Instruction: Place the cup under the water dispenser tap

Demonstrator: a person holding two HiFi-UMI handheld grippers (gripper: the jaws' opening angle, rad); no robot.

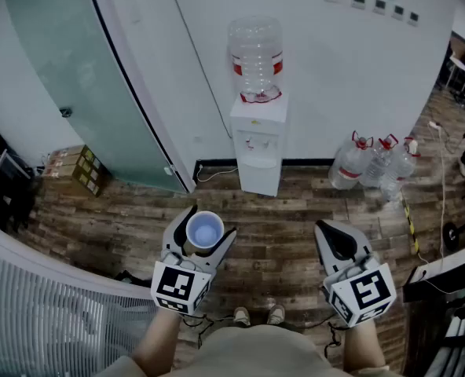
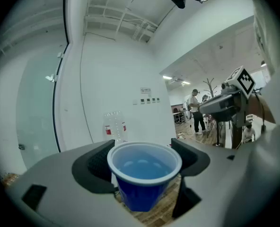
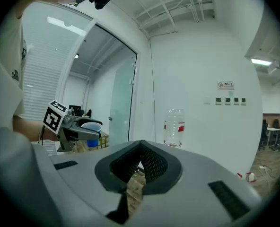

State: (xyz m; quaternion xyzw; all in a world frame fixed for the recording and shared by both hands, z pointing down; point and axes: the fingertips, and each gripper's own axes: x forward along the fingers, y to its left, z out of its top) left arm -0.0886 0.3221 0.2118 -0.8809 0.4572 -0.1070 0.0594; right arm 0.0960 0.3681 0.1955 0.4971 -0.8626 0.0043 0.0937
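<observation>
Wood-plank flooring [image 1: 295,214] is stretching out before a white water dispenser [image 1: 258,144], which is standing against the wall with a clear bottle [image 1: 255,57] upended on top, while spare bottles [image 1: 374,163] are sitting on the floor near it. A person is facing the dispenser from well back, holding out the left gripper [image 1: 209,225], its jaws spread wide and pressing on either side of an upright blue cup [image 2: 144,167]; the right gripper [image 1: 331,234] is carrying nothing, its jaws closed together
</observation>
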